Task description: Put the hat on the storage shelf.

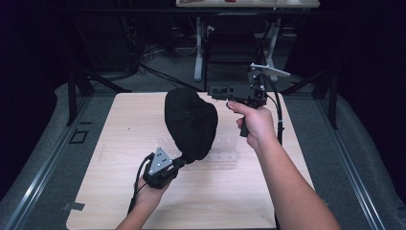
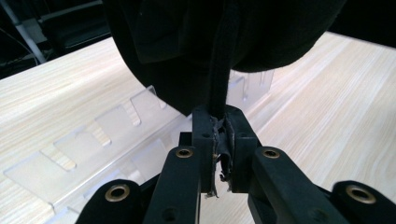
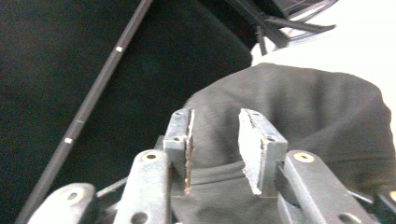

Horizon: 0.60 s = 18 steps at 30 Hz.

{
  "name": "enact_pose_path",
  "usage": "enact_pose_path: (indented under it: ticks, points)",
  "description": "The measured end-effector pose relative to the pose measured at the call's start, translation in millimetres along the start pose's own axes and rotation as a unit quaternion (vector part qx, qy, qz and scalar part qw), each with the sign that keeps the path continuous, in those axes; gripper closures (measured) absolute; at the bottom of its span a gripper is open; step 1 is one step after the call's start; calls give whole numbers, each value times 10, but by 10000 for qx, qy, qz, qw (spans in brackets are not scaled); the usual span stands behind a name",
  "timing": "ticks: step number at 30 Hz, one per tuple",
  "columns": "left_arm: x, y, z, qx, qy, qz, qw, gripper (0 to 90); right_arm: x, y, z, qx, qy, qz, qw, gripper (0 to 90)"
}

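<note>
Left gripper (image 1: 179,162) sat nearest the person, low over the front half of the bench (image 1: 119,143), held in the left hand (image 1: 148,194). In the left gripper view its jaws were clenched tight on a narrow band of the black cap (image 2: 219,56), the fabric pinched between the pads and the cap's body rising straight up and away from the jaw tips.

Black cap (image 1: 190,123) stood held up above mid-bench, its lower edge at the left gripper, its crown tilted up and back toward the far side. A clear plastic rack (image 1: 225,155) lay flat on the bench just beside and below the cap; its slots showed in the left gripper view (image 2: 93,140).

Right gripper (image 1: 218,92) was farther back, at the cap's upper right, in the right hand (image 1: 256,122), level and pointing left toward the crown. In the right gripper view (image 3: 215,140) its jaws stood apart, released, with the cap's dark cloth (image 3: 299,107) lying beyond and beneath the gap; the pads pressed on nothing. Whether the tips touched the cloth could not be told.

Beyond the bench: dark floor, table legs (image 1: 198,52).
</note>
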<state>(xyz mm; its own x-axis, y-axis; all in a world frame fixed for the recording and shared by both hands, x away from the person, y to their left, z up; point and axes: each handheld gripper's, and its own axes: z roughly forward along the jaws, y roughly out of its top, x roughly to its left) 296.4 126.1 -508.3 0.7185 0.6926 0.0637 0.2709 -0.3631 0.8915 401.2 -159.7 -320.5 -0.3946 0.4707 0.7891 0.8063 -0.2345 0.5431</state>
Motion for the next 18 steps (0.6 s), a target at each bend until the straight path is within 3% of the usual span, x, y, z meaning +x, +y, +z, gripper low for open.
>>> enact_pose_path:
  ticks: [5, 8, 10, 15, 18]
  points:
    - [15, -60, 7, 108, 25, -17, 9999, 848, 35, -34, -96, 68, -342, -400, 9986, 547]
    - [20, -156, 42, 286, 60, -67, 9995, 847, 39, -30, -130, 66, -424, -478, 9979, 525]
    - [22, -221, 66, 317, 98, -97, 9994, 847, 47, -32, -167, 50, -564, -623, 9965, 504]
    - [82, -299, 62, 313, 128, -416, 9986, 836, 77, -59, -245, 100, -954, -970, 9907, 479]
    - [81, -306, 61, 310, 124, -432, 9985, 834, 87, -69, -298, 47, -1095, -1089, 9880, 468]
